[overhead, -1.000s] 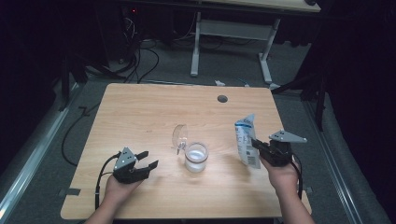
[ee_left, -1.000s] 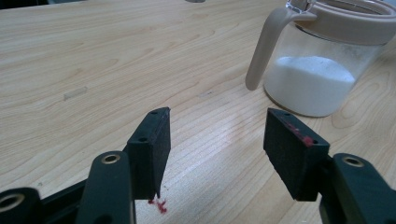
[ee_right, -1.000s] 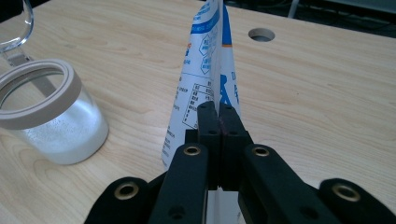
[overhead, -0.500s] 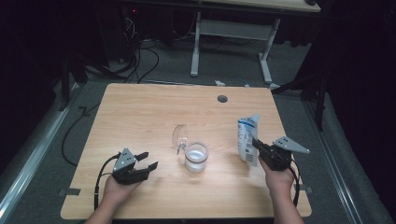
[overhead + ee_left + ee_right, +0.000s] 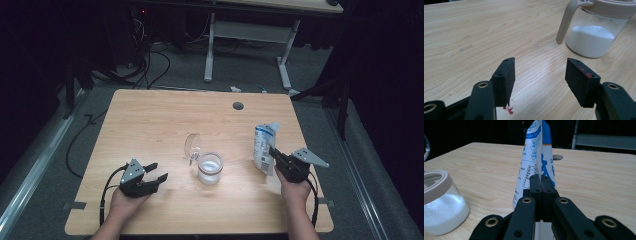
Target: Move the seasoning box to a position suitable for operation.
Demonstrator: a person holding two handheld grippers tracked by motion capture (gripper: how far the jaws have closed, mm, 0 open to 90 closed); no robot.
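Bag (image 5: pixel 264 145) of blue-and-white printed packaging stands upright near the right edge of the table (image 5: pixel 150 125) in the high view, my right gripper (image 5: pixel 274 154) against its near side, while the jar (image 5: pixel 209 168) sits mid-table with its clear lid (image 5: pixel 192 146) tipped open and my left gripper (image 5: pixel 156 172) rests well apart from it. Left gripper view: my jaws stand apart on nothing, and the jar (image 5: pixel 596 30) already holds white powder. Right gripper view: my jaws are pressed together, apparently pinching the bag (image 5: pixel 536 160) at its edge, so I judge lifting and pouring remain.
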